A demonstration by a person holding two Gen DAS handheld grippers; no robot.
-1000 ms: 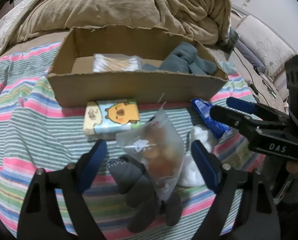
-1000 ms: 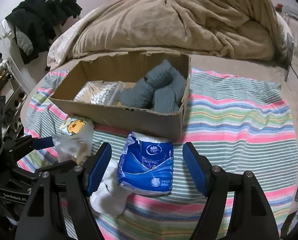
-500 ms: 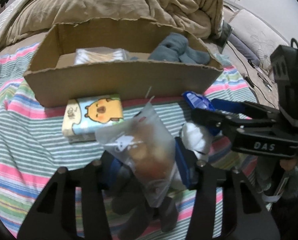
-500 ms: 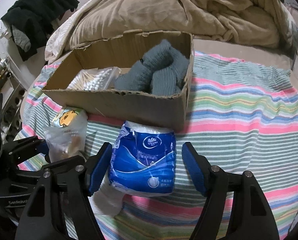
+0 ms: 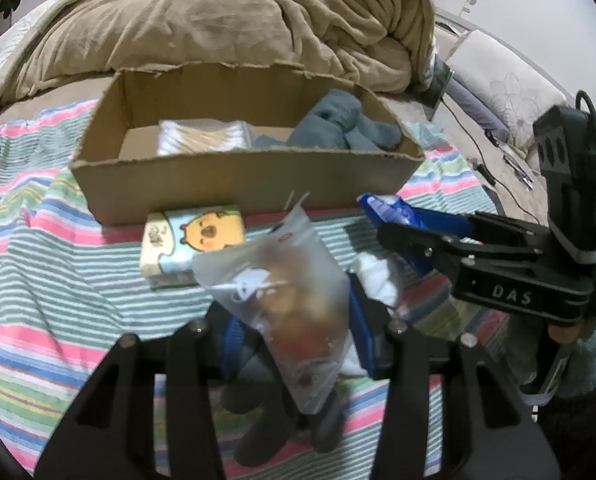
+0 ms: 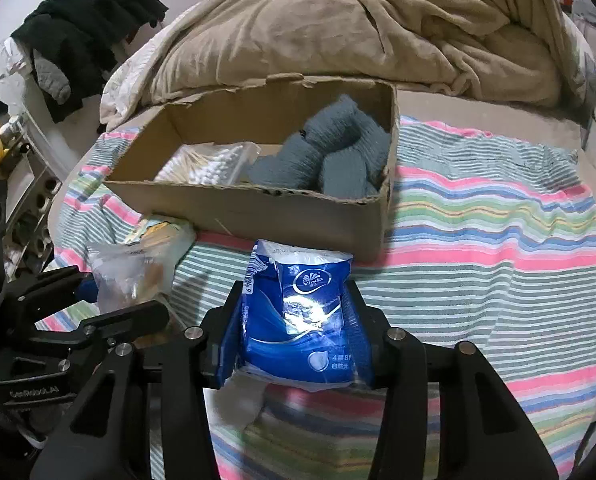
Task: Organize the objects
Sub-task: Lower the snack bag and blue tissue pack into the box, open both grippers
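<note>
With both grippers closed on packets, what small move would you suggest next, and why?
Probably lift the blue tissue pack in the right gripper toward the cardboard box, whose middle floor looks free between the cotton swabs and grey socks.

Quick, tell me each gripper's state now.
Left gripper: closed on the clear snack bag.
Right gripper: closed on the blue tissue pack.

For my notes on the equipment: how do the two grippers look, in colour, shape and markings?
Both are black metal frames with silver screws and blue pads on the two fingers. The right gripper carries white "DAS" lettering and a black cable; the left gripper carries small white lettering, too blurred to read.
</note>
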